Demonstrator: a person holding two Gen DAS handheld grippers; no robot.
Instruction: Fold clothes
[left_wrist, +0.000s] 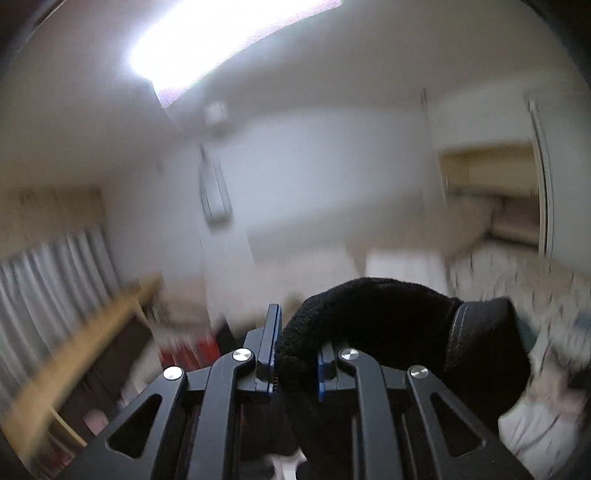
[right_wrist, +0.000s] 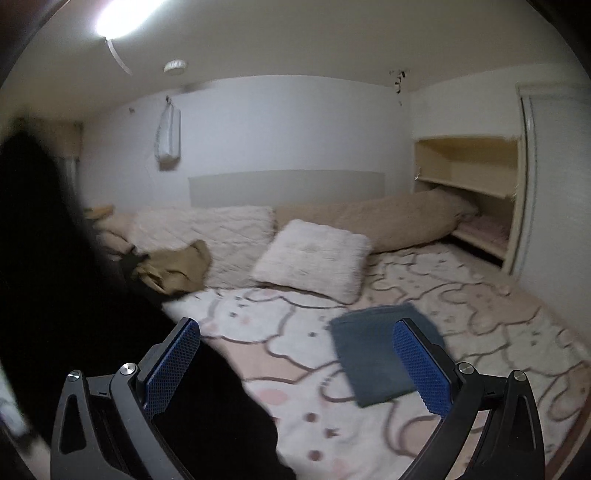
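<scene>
The left gripper (left_wrist: 297, 349) is tipped upward, its camera facing the wall and ceiling of the room, and its jaws are clamped on a bunched fold of the black garment (left_wrist: 369, 317); the knit cloth humps up over the right finger and falls away down and to the right, so its length runs from the jaws toward the lower right edge of the left wrist view, which is blurred. In the right wrist view the same black garment (right_wrist: 55, 295) hangs as a dark mass down the left side, reaching low behind the left finger. The right gripper (right_wrist: 295, 363) is held level over the patterned bed cover (right_wrist: 480, 314), jaws wide apart and holding nothing, with a folded blue-grey cloth (right_wrist: 369, 354) lying flat on the cover between and beyond its fingers
</scene>
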